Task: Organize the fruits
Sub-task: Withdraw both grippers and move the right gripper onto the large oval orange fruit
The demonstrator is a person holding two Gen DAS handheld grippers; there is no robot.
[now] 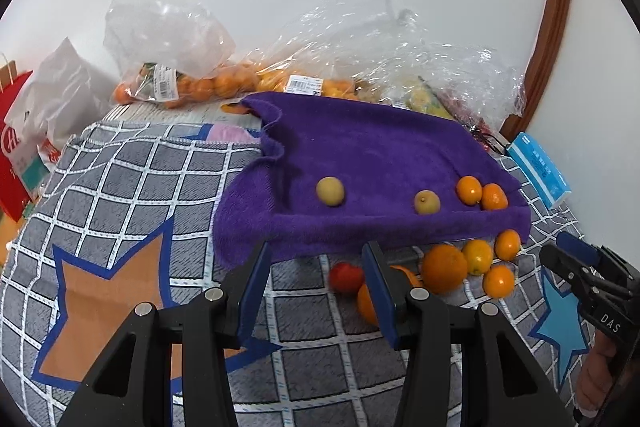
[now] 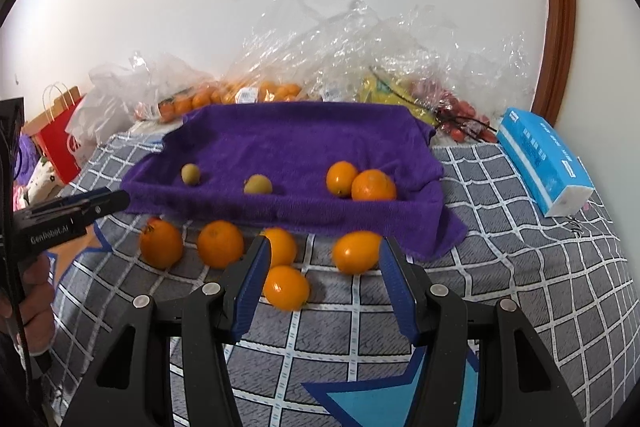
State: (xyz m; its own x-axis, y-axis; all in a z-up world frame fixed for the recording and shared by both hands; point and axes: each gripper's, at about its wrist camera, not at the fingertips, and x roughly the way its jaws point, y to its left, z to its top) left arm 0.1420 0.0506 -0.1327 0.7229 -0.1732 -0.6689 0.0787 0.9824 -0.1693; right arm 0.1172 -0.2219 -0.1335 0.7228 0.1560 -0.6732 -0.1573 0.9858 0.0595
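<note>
Right wrist view shows the right gripper (image 2: 320, 281) parted and empty above 5 loose oranges (image 2: 286, 287) just before the purple towel (image 2: 296, 143), so the next move is likely clasping 1.

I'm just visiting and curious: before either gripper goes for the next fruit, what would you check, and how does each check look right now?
1. Left gripper empty: ok, nothing between its open fingers.
2. Right gripper empty: ok, open, oranges lie ahead but unpinched.
3. Fruit left to sort: not ok, loose oranges and a red fruit lie on the checked cloth.
4. Room on the purple towel: ok, only two green fruits and two oranges there.
5. Grippers apart: ok, each shows at the other view's edge.
6. Towel's front edge flat: cannot tell.
</note>
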